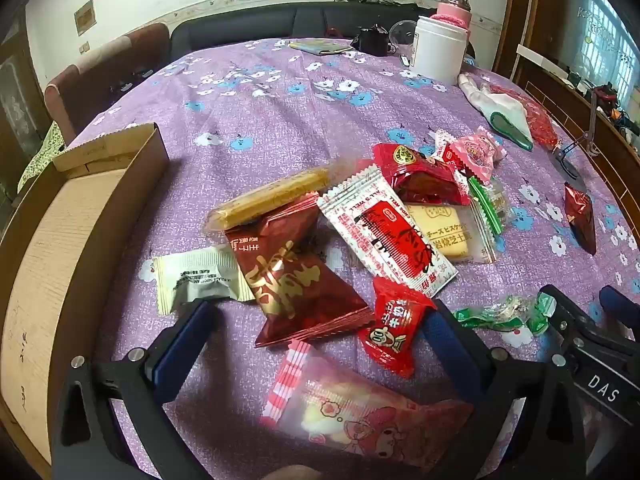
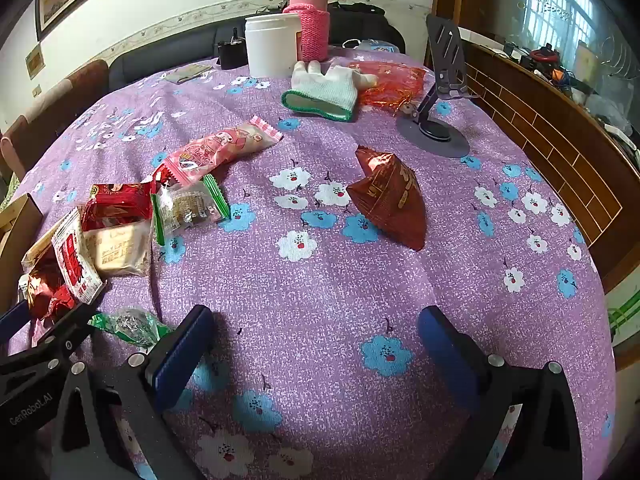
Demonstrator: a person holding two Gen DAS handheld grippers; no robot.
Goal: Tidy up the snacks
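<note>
Both grippers, left (image 1: 316, 320) and right (image 2: 312, 324), gape empty; two glossy maroon foil pouches (image 1: 296, 280) (image 2: 390, 200) on woven floral tablecloth (image 2: 320, 300)

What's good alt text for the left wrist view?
The open left gripper hovers over a heap of wrapped snacks on a purple floral tablecloth, a dark red foil packet with gold characters between its blue fingers. An open brown cardboard box sits at left; a white plastic jar stands at the far edge.

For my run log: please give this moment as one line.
left gripper: open, over snack pile | right gripper: open, empty | cardboard box: left
</note>
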